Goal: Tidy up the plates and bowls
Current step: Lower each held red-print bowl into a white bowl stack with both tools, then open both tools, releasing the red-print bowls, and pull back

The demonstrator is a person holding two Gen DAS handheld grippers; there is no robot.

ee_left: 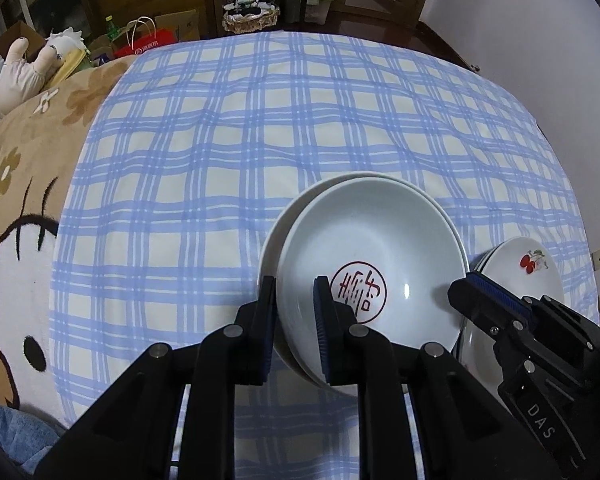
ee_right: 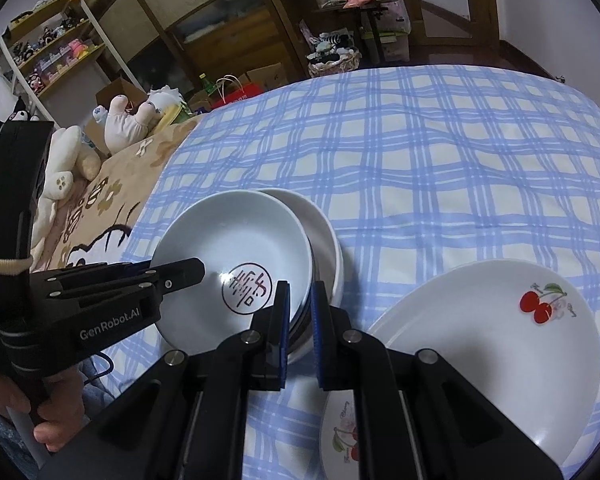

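Observation:
A pale bowl with a red seal (ee_left: 380,232) (ee_right: 236,232) sits shifted to one side over a second white bowl (ee_left: 360,178) (ee_right: 326,232) on the checked cloth. My left gripper (ee_left: 296,312) (ee_right: 196,270) is shut on the seal bowl's near-left rim, one finger inside and one outside. My right gripper (ee_right: 300,320) (ee_left: 464,286) is shut on the opposite rim of the same bowl. To the right lies a white plate with cherries (ee_right: 500,340) (ee_left: 528,264). It rests on another cherry plate (ee_right: 340,444).
A blue-and-white checked cloth (ee_left: 260,120) covers the surface. A brown floral blanket (ee_left: 28,140) lies along its left side, with plush toys (ee_left: 20,72) beyond. A basket (ee_left: 252,16) stands past the far edge. A person's hand (ee_right: 56,432) holds the left gripper's handle.

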